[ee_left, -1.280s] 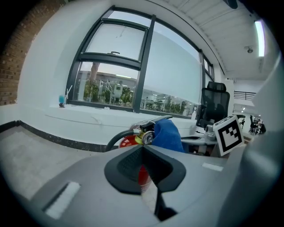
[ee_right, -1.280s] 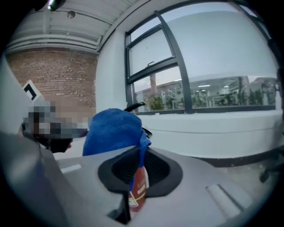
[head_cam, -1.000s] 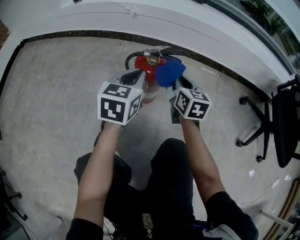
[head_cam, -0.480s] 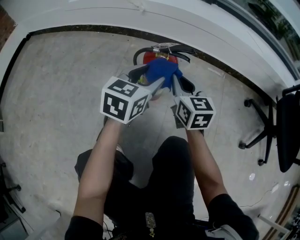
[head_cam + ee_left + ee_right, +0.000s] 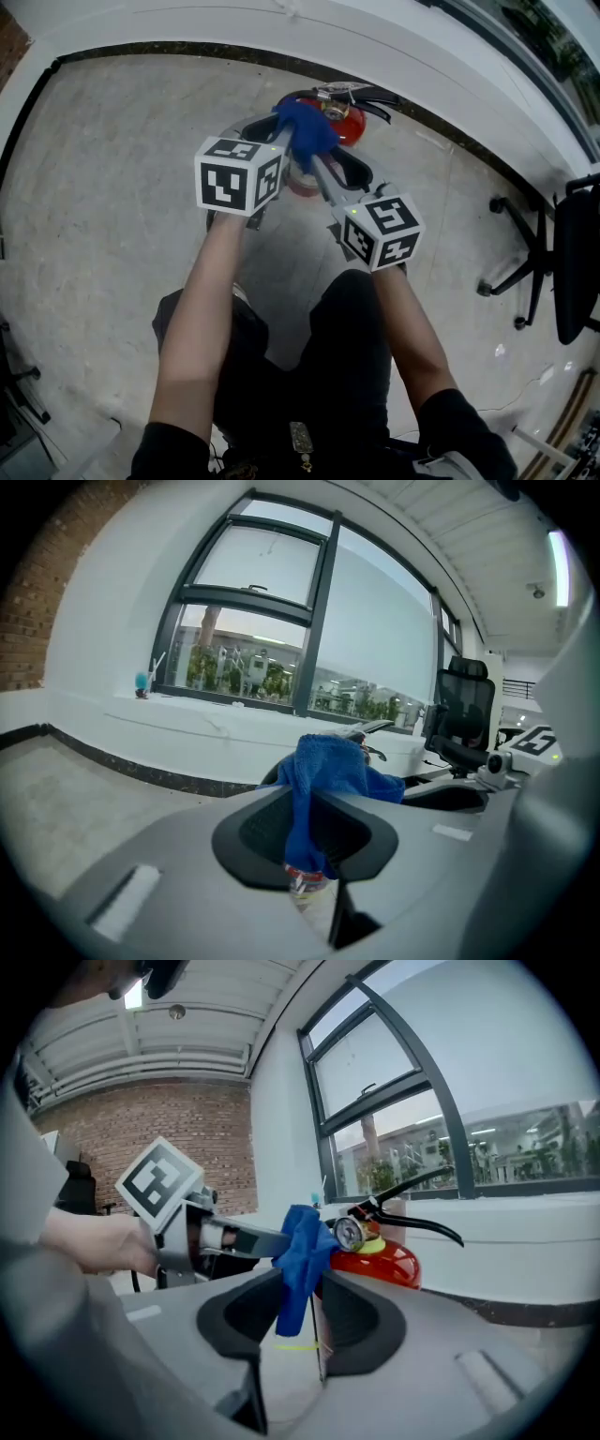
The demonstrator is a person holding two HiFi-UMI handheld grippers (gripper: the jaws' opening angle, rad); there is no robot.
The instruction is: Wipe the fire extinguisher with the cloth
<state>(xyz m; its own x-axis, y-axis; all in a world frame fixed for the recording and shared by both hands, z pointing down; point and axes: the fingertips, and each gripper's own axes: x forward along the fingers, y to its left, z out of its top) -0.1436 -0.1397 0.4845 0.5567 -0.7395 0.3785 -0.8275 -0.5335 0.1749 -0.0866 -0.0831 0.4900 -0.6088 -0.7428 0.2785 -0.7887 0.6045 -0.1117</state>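
Standing on the grey floor (image 5: 112,187) close to the white wall, the red fire extinguisher (image 5: 384,1260) has both tools held just in front of its top. At its gauge, the left tongs (image 5: 307,822), which have just been closing, are clamped on the blue cloth (image 5: 323,766). The right tongs (image 5: 305,1312) have just been opening and stand slightly apart, the cloth's lower end hanging between them.

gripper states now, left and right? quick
Left gripper: jaws just closed; shut on the blue cloth.
Right gripper: jaws just opened; open, with the cloth's end hanging loose between them.
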